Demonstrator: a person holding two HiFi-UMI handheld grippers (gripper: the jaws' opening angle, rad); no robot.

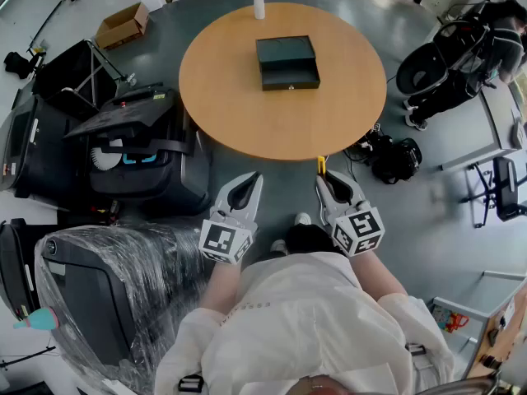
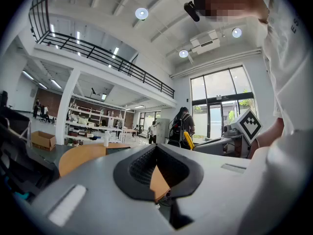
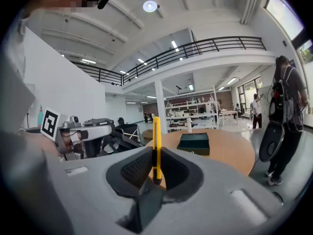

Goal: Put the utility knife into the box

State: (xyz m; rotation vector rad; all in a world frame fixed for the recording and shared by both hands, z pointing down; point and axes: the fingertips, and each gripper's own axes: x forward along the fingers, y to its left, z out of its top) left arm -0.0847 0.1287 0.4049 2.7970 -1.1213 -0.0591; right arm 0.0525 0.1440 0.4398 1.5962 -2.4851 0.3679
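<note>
So the yellow utility knife isn't in the box yet. It's pinched in the right tool, standing upright between the two dark pads with its top end poking out past the tips. In the head view the right tool sits just short of the near edge of the round wooden table, so the knife is over the floor rather than the tabletop.

The left tool has nothing in it. Its tips are pressed together, and through the little gap below them you only see a sliver of orange tabletop. From above, the left tool is next to the right one, also off the near edge, and the two aren't touching.

The box is dark and rectangular. It sits a bit beyond the middle of the table toward the far edge, well apart from both tools. From above it looks open, with the lid flipped back toward the far side. The right gripper view shows the box straight ahead past the knife.

Other stuff:
- A white bottle stands right at the far edge of the table.
- A cardboard carton is on the floor off to the far left.
- A plastic-wrapped machine sits near left.
- A person with a backpack stands off to the right.
</note>
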